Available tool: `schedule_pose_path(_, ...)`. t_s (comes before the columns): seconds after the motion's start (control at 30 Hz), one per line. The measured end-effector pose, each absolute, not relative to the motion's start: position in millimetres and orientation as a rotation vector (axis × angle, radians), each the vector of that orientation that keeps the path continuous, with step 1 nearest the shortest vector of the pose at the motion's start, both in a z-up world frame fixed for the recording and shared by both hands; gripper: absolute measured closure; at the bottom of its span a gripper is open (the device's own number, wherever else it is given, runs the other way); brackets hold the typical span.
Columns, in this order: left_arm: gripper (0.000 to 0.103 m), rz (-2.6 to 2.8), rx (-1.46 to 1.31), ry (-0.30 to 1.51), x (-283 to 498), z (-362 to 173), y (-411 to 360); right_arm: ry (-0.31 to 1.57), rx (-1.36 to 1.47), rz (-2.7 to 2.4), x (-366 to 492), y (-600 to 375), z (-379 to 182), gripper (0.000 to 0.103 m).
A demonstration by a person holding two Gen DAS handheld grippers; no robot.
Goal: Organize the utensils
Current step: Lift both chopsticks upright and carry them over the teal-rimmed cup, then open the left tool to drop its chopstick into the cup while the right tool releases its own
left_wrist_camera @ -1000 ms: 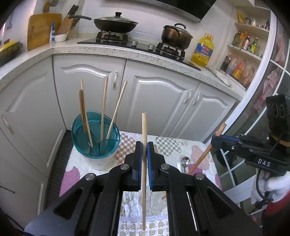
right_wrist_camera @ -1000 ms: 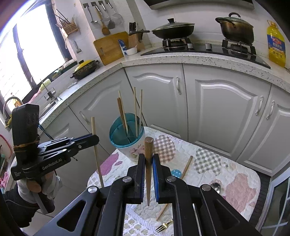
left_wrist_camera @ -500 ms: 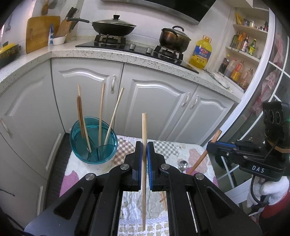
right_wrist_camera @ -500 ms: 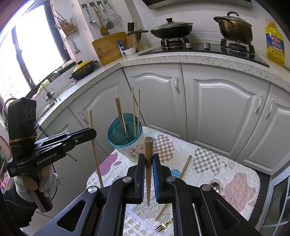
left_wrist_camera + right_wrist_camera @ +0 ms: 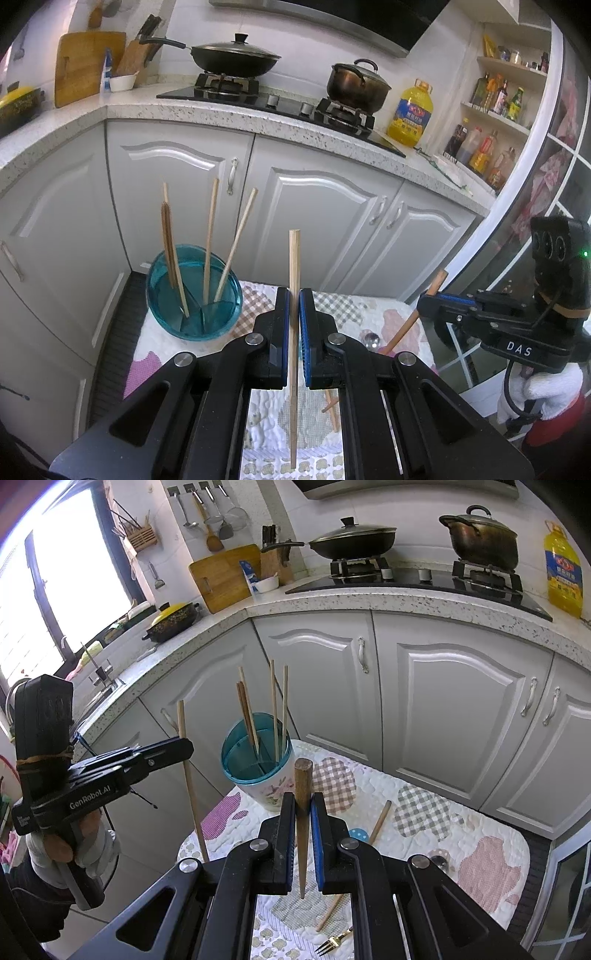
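My left gripper [image 5: 294, 317] is shut on a light wooden chopstick [image 5: 294, 266] held upright above the quilted table mat [image 5: 351, 306]. My right gripper [image 5: 303, 812] is shut on a darker brown chopstick [image 5: 302, 782], also upright. The teal-rimmed utensil holder [image 5: 194, 295] stands at the mat's far left corner with several chopsticks in it; it also shows in the right wrist view [image 5: 255, 760]. The left gripper appears at the left of the right wrist view [image 5: 184, 747]; the right gripper appears at the right of the left wrist view [image 5: 424, 306].
On the mat lie a loose chopstick [image 5: 378, 821], a gold fork [image 5: 332, 943] and a spoon [image 5: 371, 338]. Grey cabinet doors [image 5: 443, 709] stand close behind the table. A counter with stove, pans and an oil bottle [image 5: 413, 110] runs above.
The left gripper has risen and drawn back a little with its chopstick, so the holder sits lower and nearer in its view. The right gripper has barely moved.
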State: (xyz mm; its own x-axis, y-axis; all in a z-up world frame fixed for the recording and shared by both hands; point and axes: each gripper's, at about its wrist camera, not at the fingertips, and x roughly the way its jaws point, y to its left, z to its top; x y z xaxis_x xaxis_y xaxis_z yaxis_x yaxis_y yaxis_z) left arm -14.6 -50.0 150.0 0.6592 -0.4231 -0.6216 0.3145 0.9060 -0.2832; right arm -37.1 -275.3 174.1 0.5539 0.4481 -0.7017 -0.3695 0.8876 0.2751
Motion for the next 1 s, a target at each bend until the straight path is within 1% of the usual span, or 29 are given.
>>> schedule_pose_path(0.33, 0.099, -0.369, -0.184, 0.639, 1, 196, -22, 0.796, 0.11, 0.529, -19, -265, 208, 0.096)
schedule_pose_path(0.63, 0.099, -0.253, -0.151, 0.547, 41, 219, 4, 0.705, 0.138, 0.564, 19, -236, 248, 0.096)
schedule_pose_path(0.77, 0.099, -0.203, -0.137, 0.52, 62, 212, 10, 0.672, 0.121, 0.558, 44, -217, 254, 0.096)
schedule_pose_path(1.0, 0.099, -0.122, -0.132, 0.51, 100, 173, 18, 0.692, 0.094, 0.557, 85, -190, 235, 0.096)
